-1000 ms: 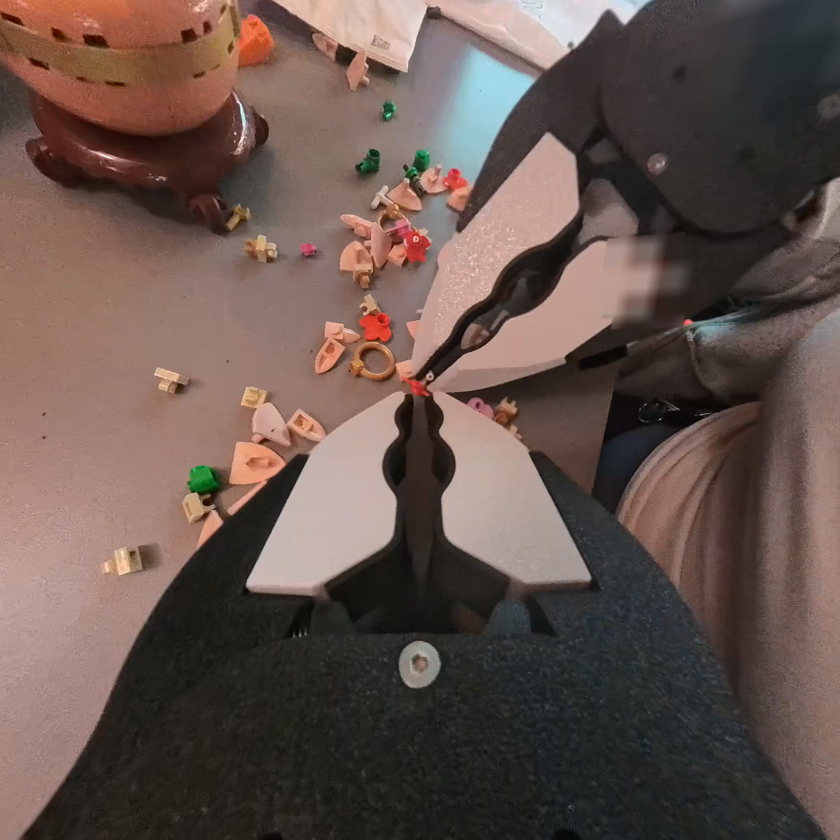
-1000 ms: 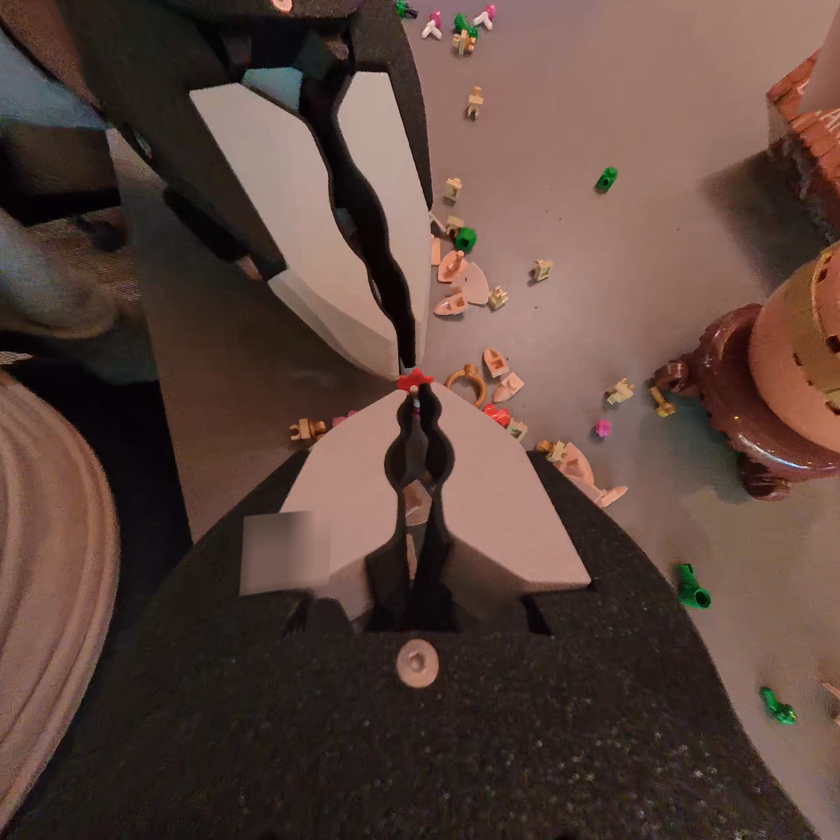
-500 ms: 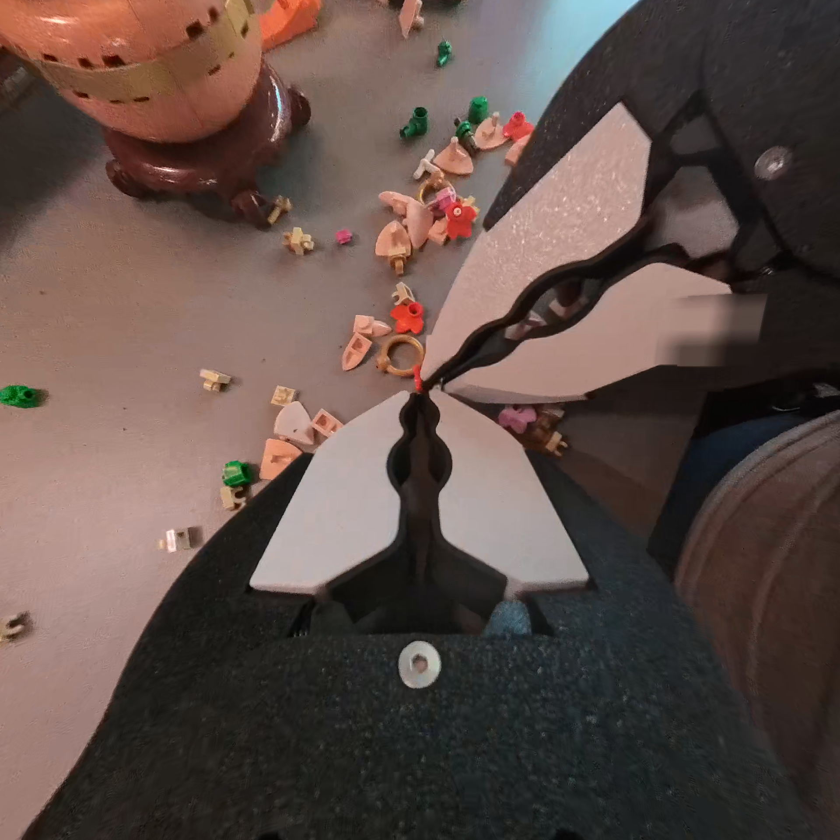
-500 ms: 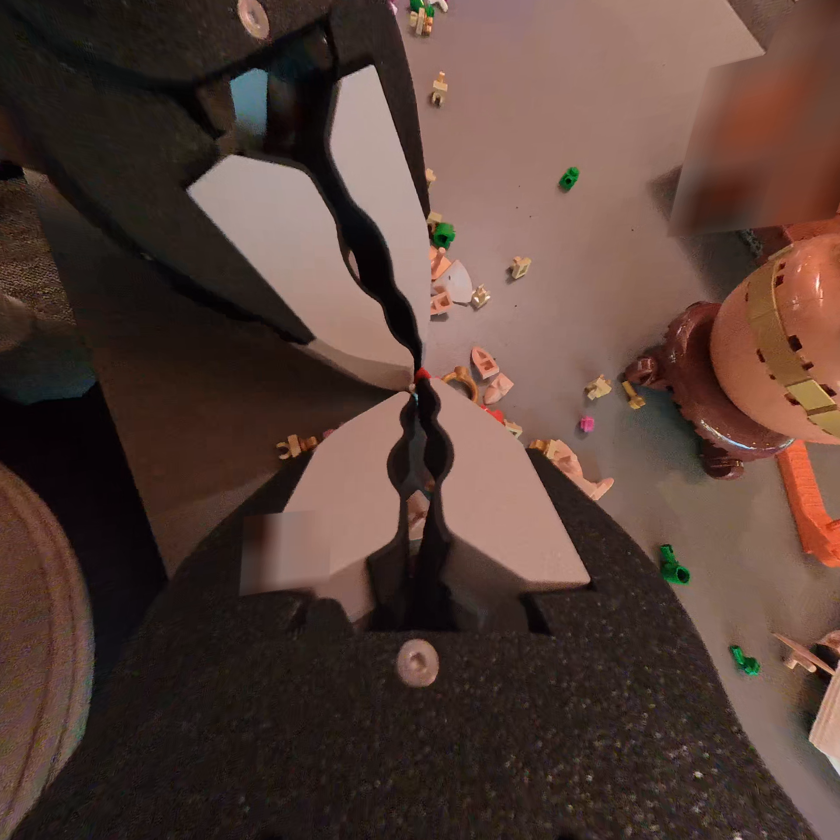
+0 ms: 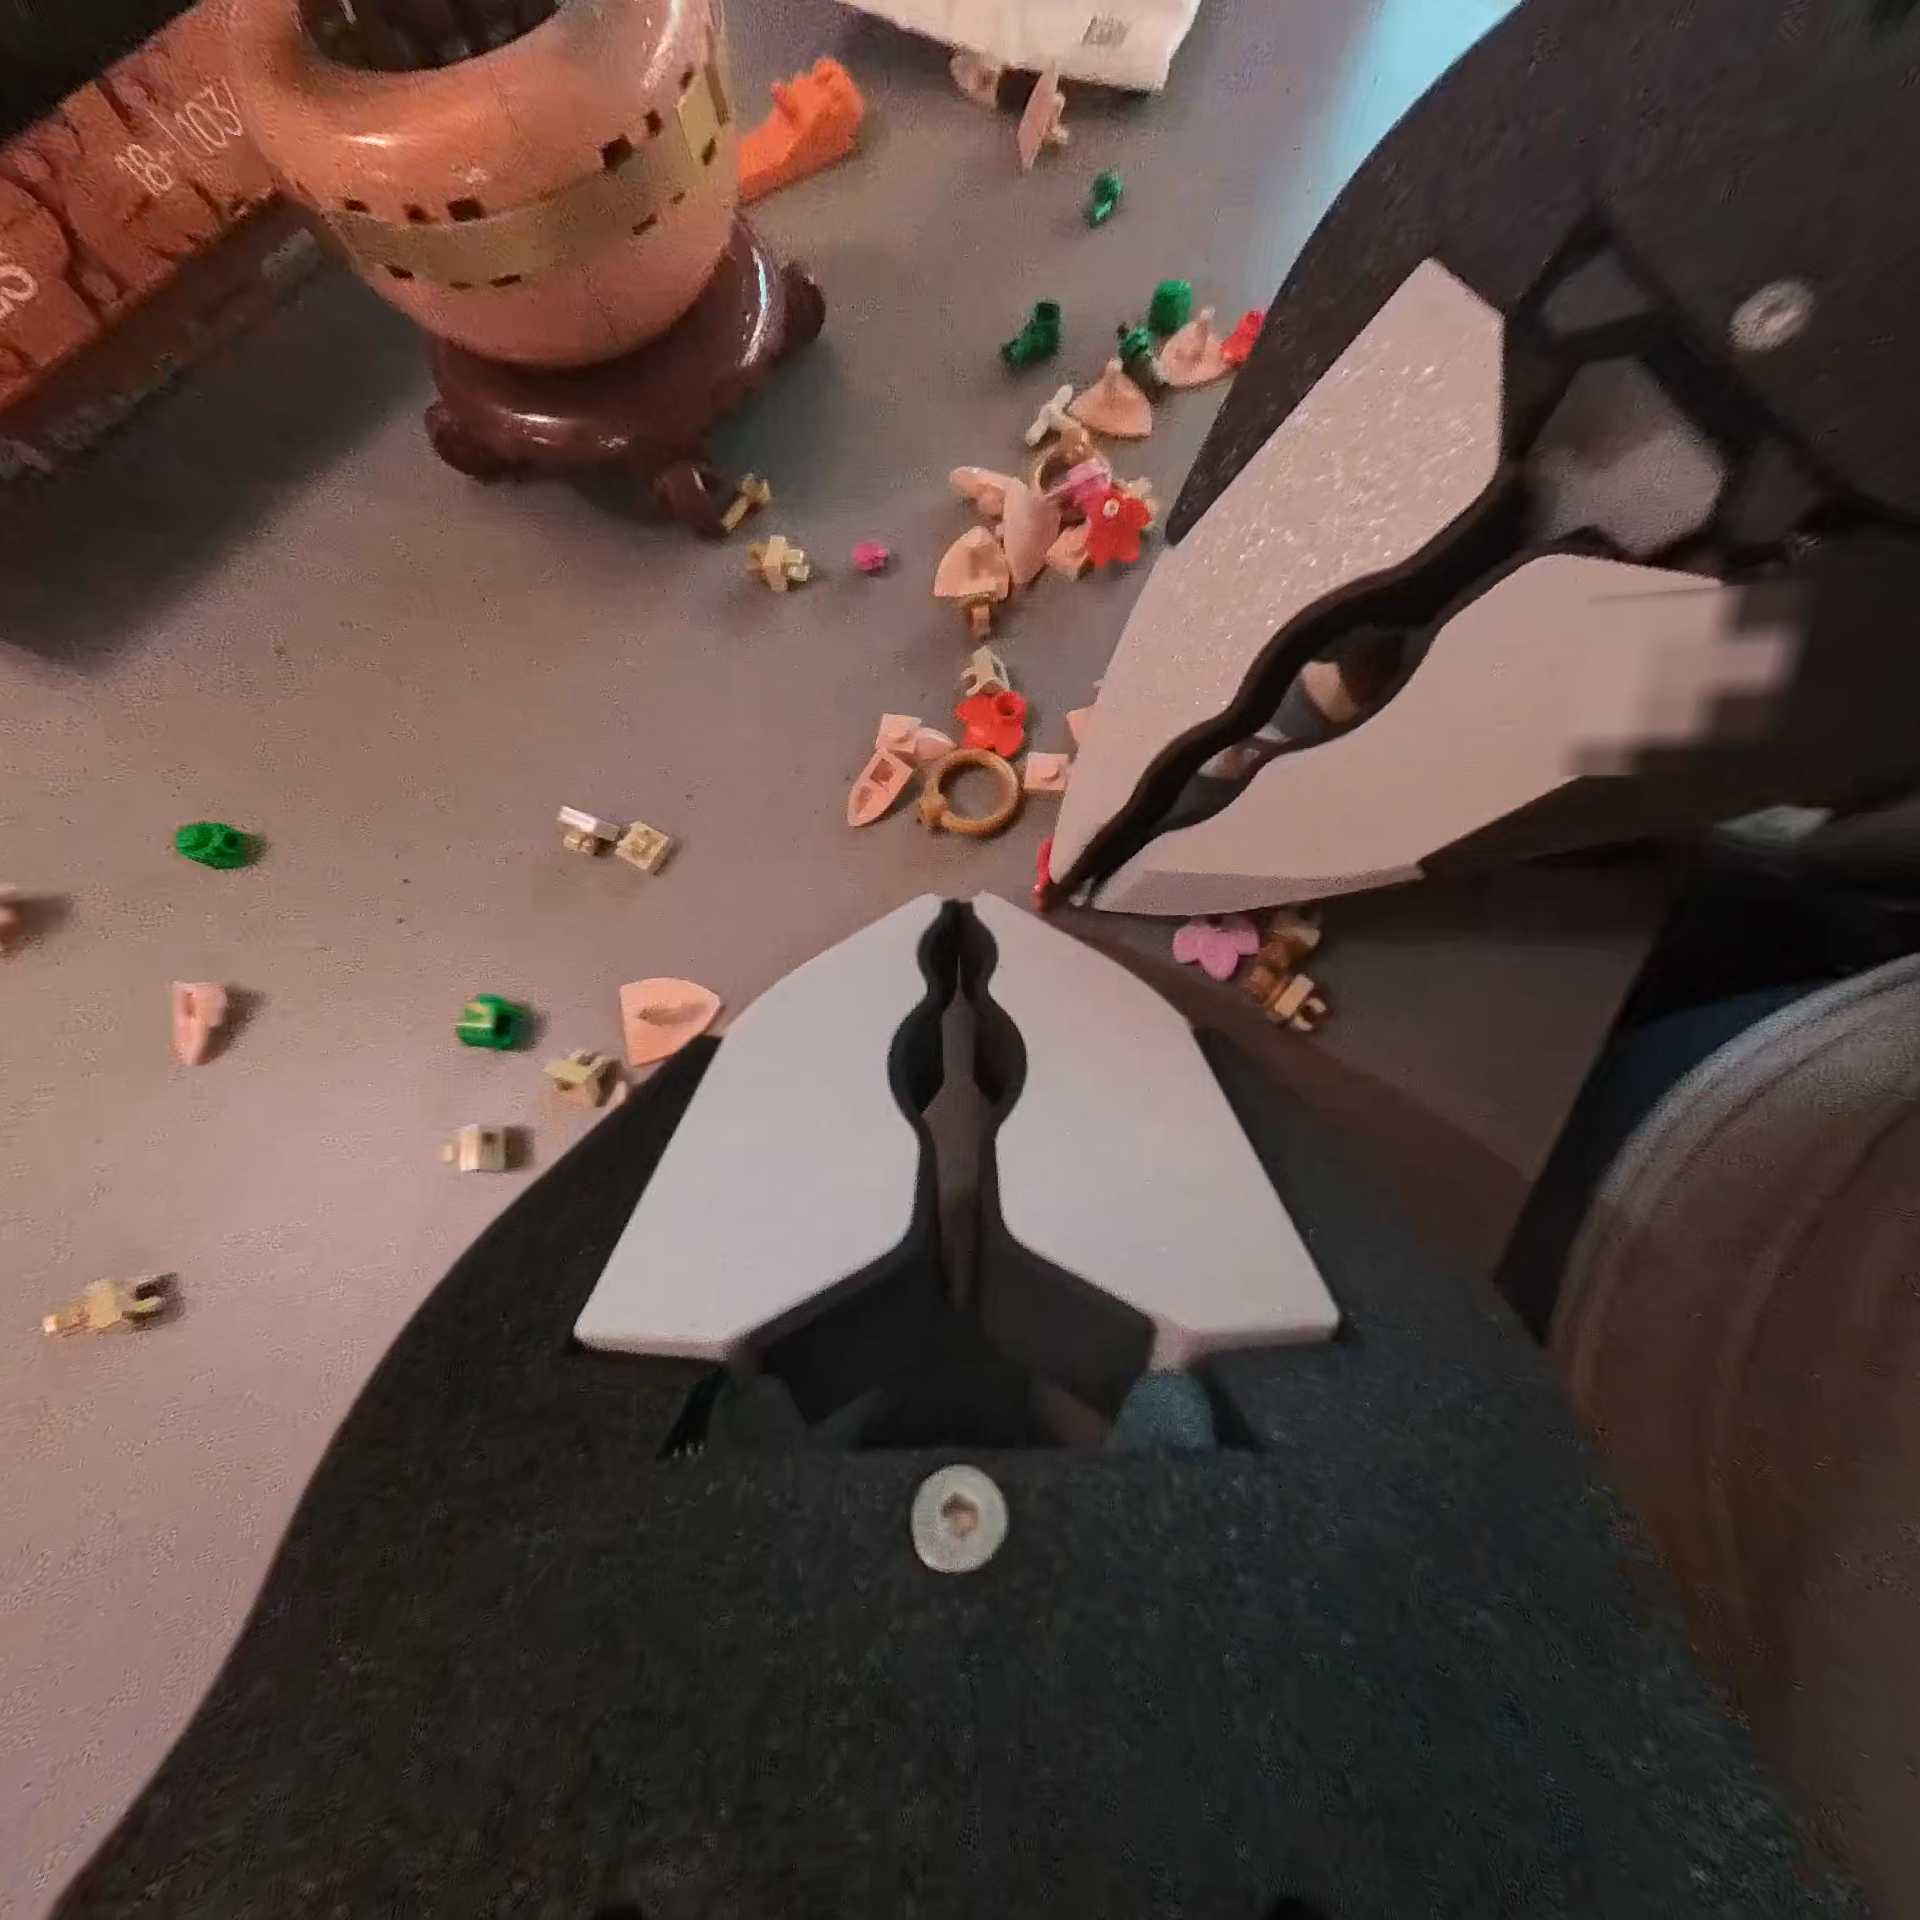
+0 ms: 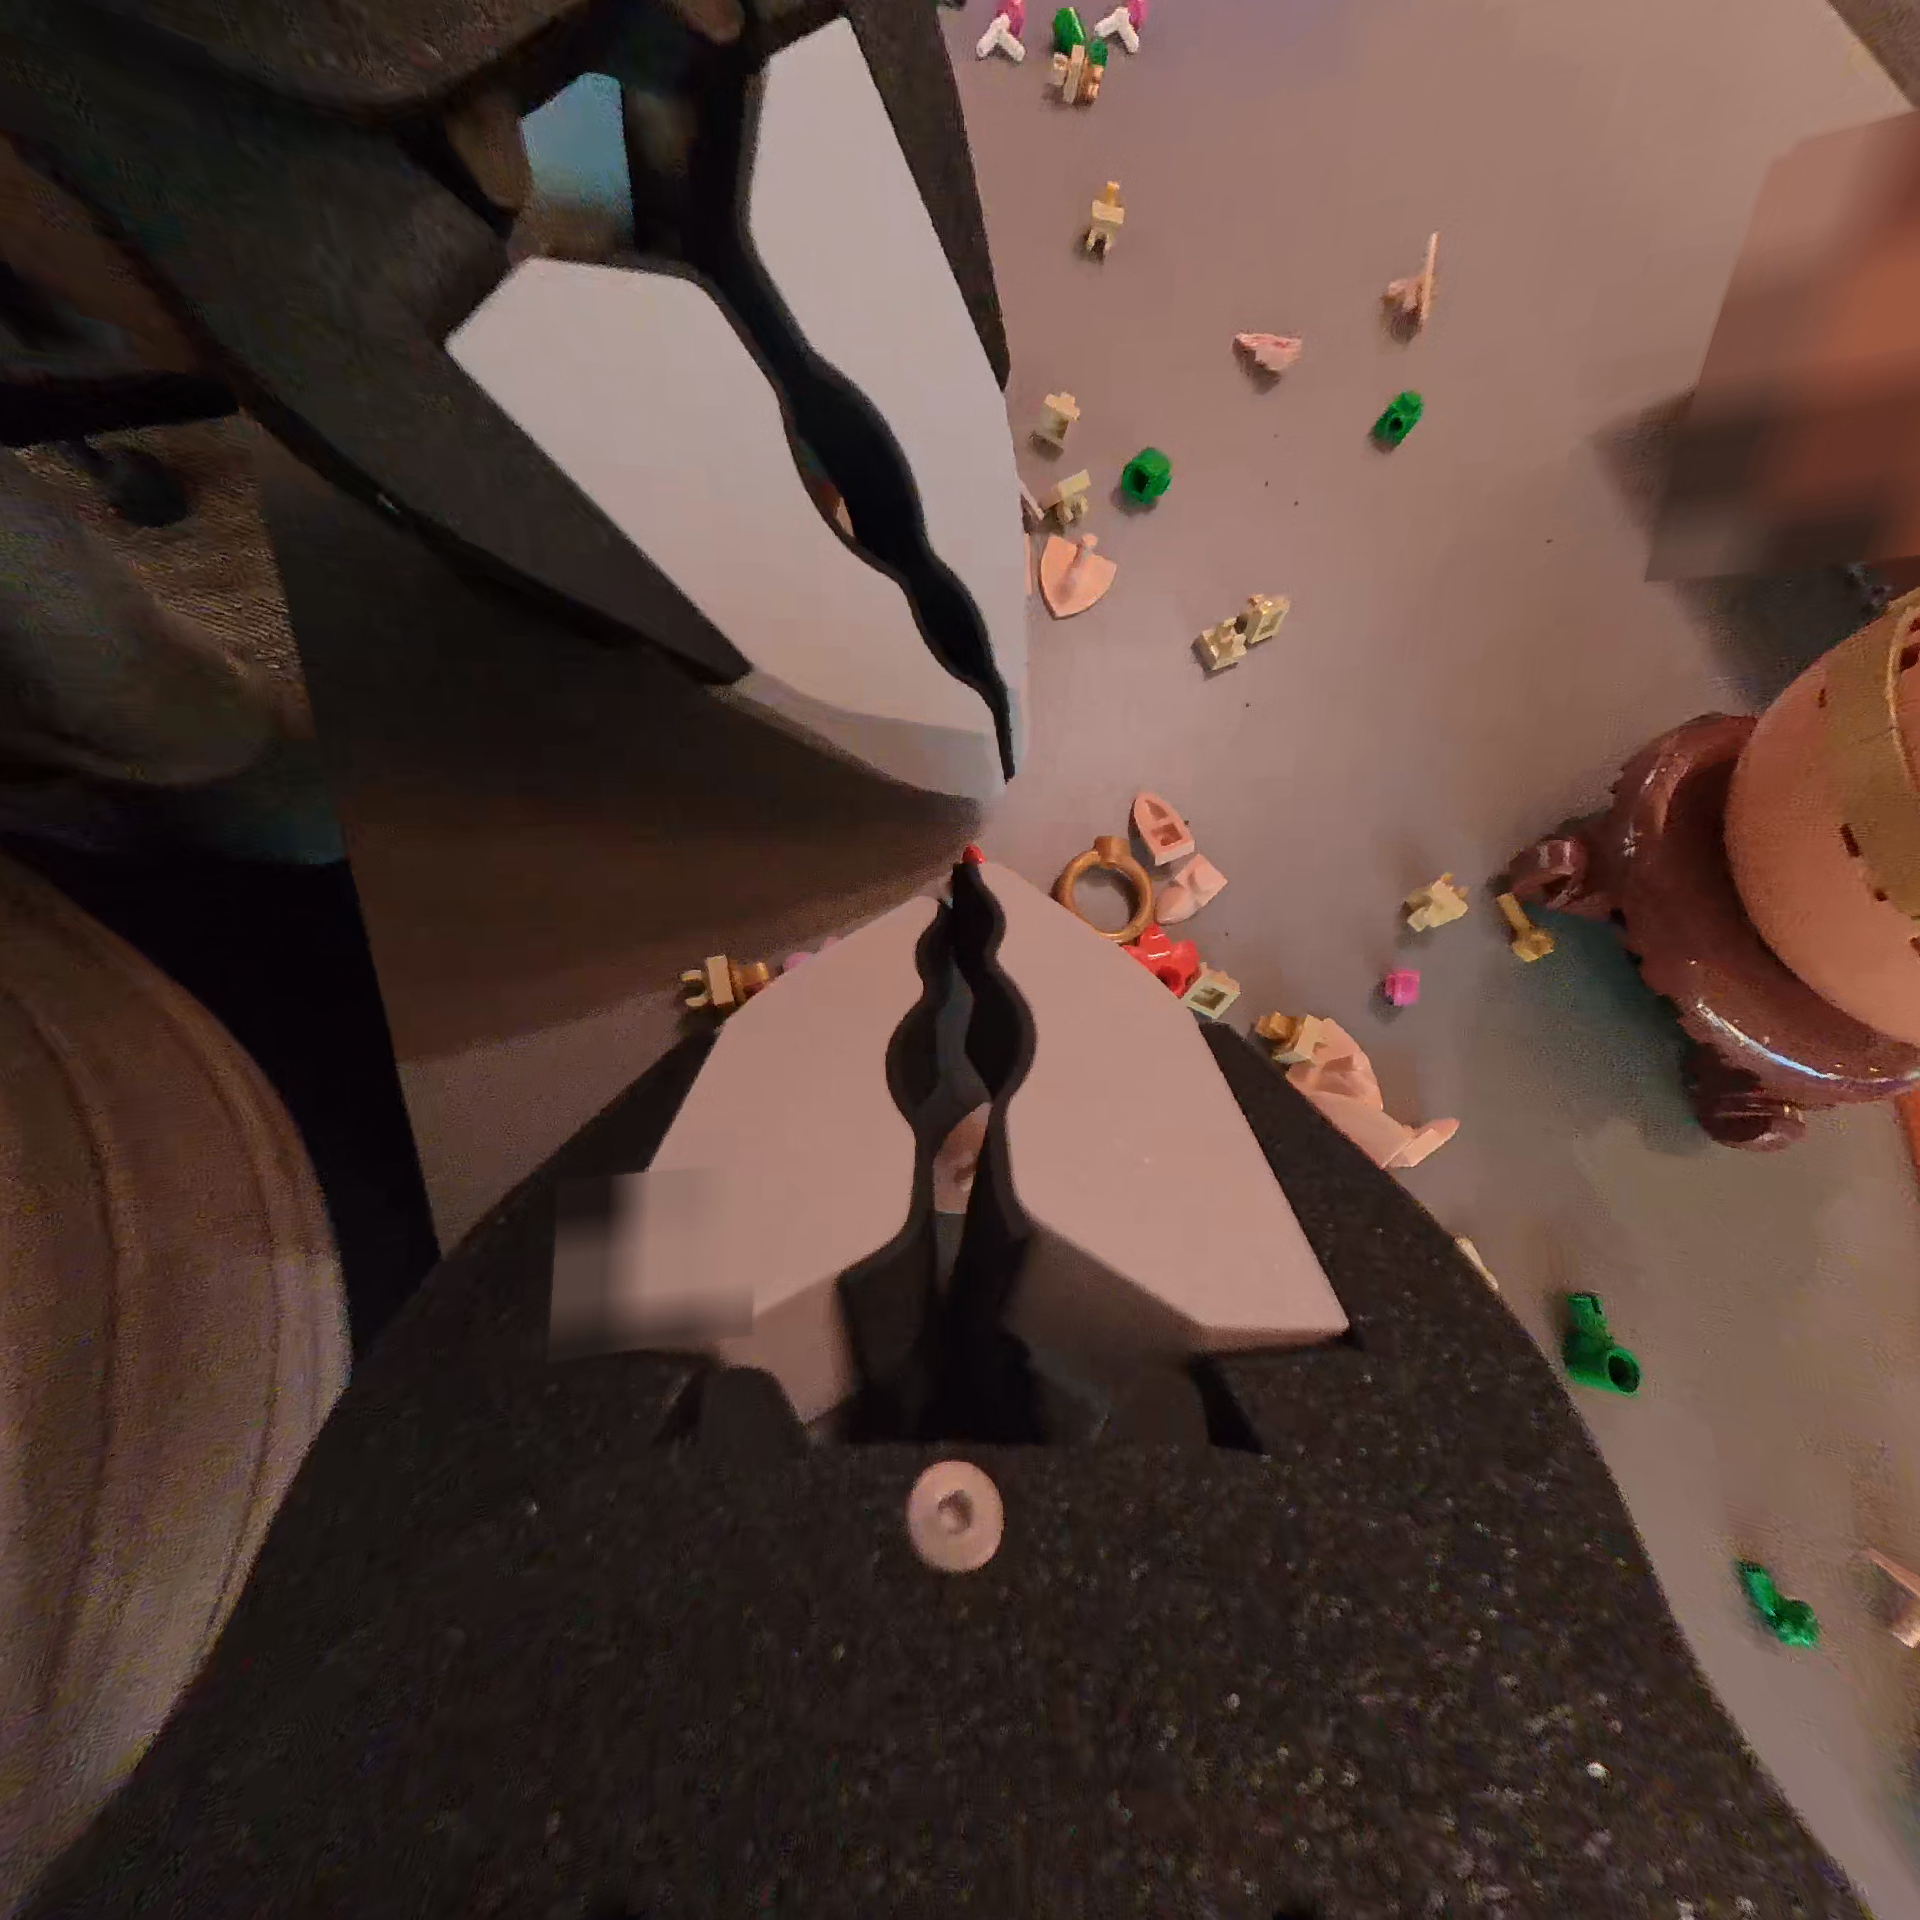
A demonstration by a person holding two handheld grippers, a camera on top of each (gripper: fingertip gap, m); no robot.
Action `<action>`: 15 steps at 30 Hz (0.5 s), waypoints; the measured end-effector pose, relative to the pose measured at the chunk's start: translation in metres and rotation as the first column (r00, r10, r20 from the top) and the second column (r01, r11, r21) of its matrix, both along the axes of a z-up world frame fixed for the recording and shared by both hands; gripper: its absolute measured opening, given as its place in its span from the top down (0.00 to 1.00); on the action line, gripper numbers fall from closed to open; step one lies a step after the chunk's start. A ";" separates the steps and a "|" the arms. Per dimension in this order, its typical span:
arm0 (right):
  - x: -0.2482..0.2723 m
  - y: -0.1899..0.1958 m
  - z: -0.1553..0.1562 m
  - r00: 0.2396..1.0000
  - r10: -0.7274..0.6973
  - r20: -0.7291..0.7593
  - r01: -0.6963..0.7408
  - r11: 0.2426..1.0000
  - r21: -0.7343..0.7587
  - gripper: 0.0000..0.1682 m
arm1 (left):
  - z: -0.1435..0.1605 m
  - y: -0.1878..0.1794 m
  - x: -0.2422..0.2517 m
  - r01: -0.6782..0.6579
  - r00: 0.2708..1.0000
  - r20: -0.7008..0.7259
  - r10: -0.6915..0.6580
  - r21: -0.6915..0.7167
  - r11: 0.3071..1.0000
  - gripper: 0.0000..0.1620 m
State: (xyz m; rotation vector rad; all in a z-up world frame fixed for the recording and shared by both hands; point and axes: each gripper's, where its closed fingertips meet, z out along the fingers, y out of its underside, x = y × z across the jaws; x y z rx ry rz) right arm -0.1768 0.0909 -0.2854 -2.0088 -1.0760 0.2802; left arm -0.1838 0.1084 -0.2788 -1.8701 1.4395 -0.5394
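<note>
Right tongs [image 6: 971, 883] are pinching a red piece [image 6: 972, 856], frame centre; left tongs [image 5: 961, 909] are sitting closed, empty, above the littered counter [image 5: 364, 727]; steady grip advised.

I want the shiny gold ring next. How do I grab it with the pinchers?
The gold ring lies flat on the table, so come straight down. Put one finger through the hole and the other outside, pinching the band on the open left side; pink pieces crowd it there less than the right gripper does opposite.
</note>
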 end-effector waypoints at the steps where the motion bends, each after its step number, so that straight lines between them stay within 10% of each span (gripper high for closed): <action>1: 0.000 0.000 0.000 1.000 0.007 -0.016 -0.008 1.000 -0.017 1.00 | 0.003 -0.003 0.001 0.006 0.999 0.043 -0.004 -0.046 0.999 1.00; 15: -0.002 0.000 0.000 0.993 0.106 -0.061 -0.110 0.991 -0.071 1.00 | 0.002 -0.011 0.006 0.147 0.986 0.089 -0.138 -0.108 0.983 1.00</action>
